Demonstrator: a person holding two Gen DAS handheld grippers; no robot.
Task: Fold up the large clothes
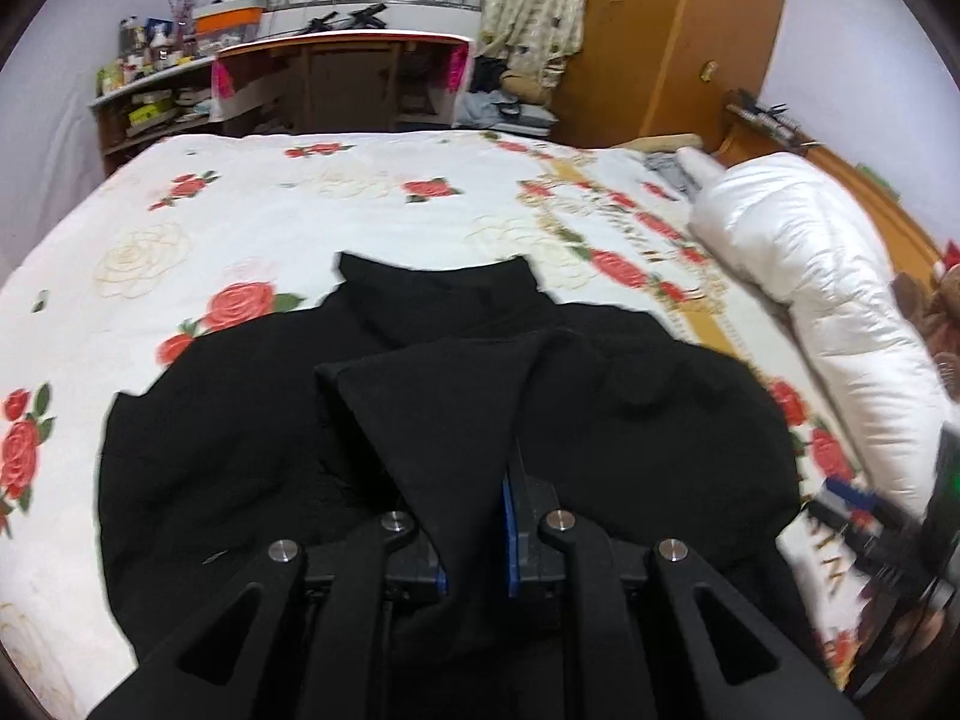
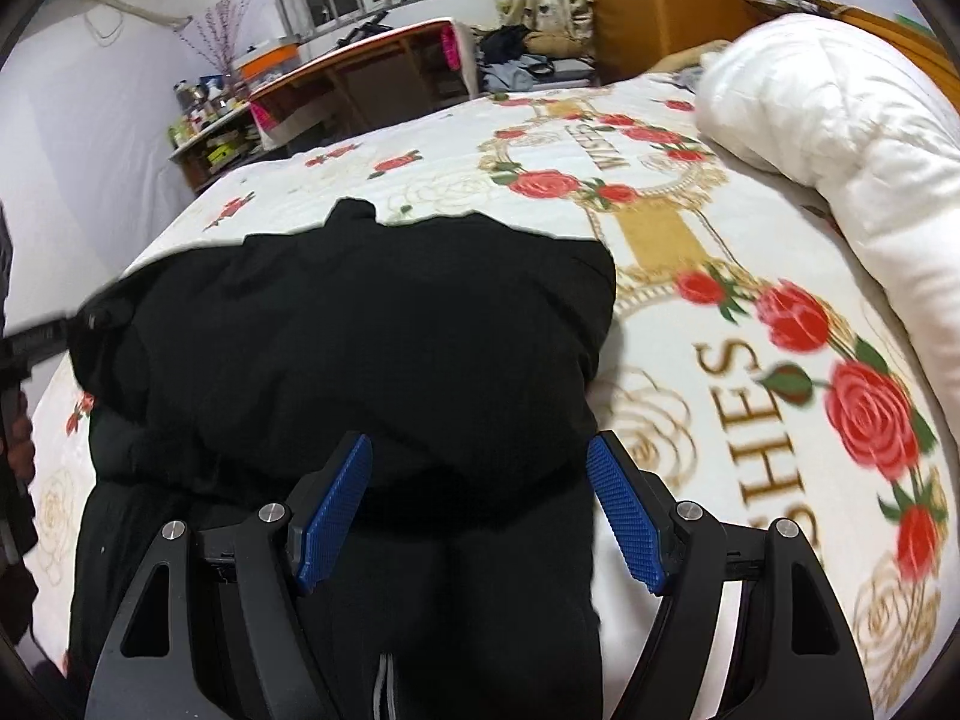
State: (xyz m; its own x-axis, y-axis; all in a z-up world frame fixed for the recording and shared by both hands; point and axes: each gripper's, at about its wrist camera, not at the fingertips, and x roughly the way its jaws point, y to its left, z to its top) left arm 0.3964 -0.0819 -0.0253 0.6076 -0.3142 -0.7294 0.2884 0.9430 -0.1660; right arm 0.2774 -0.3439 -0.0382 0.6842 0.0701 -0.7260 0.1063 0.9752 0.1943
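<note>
My left gripper (image 1: pixel 477 516) pinches a fold of the large black fabric garment (image 1: pixel 660 420) at lower centre; my right gripper (image 2: pixel 480 510) gapes wide, empty, above it.

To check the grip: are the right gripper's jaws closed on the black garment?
No, the right gripper has its jaws wide apart above the black garment, gripping nothing.

Black two-finger grippers with blue pads

The left gripper (image 1: pixel 477 516) and right gripper (image 2: pixel 480 468) have black angular arms, round silver screws, and ridged blue pads (image 2: pixel 624 516).
</note>
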